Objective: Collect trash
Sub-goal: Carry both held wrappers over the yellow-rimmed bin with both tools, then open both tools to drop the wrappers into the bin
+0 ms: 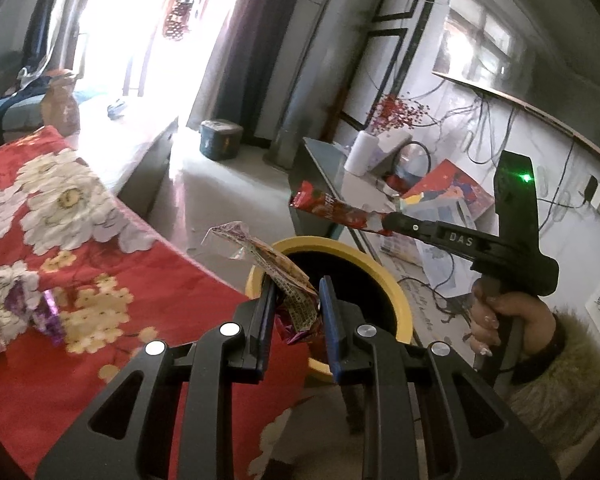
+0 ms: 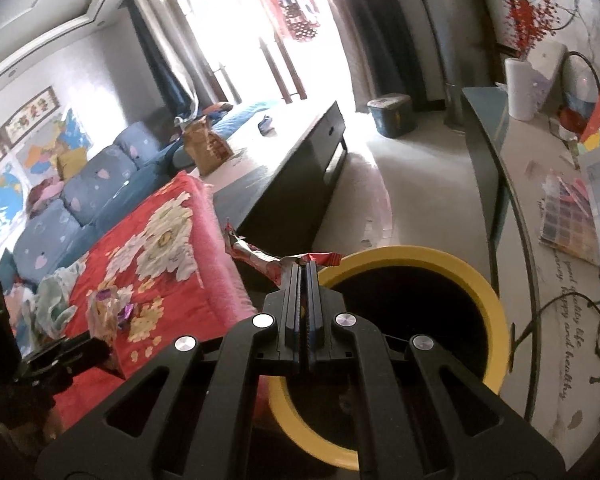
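My left gripper [image 1: 297, 300] is shut on a crumpled tan and clear snack wrapper [image 1: 290, 280], held over the near rim of a yellow bin [image 1: 398, 292] with a dark inside. In the right wrist view, my right gripper [image 2: 302, 270] is shut on a red foil wrapper [image 2: 256, 258], just left of the bin's rim [image 2: 490, 300]. In the left wrist view, that red wrapper [image 1: 332, 208] hangs above the bin's far side. A purple wrapper [image 1: 46, 312] lies on the red floral cloth [image 1: 112, 264].
A person's hand [image 1: 496, 316] in a furry sleeve grips the right tool. A glass side table [image 2: 500, 128] with a paper roll [image 2: 522, 88] stands behind the bin. Cords trail on the floor [image 1: 440, 288]. A dark low table [image 2: 292, 160] and a blue sofa [image 2: 100, 184] lie beyond the cloth.
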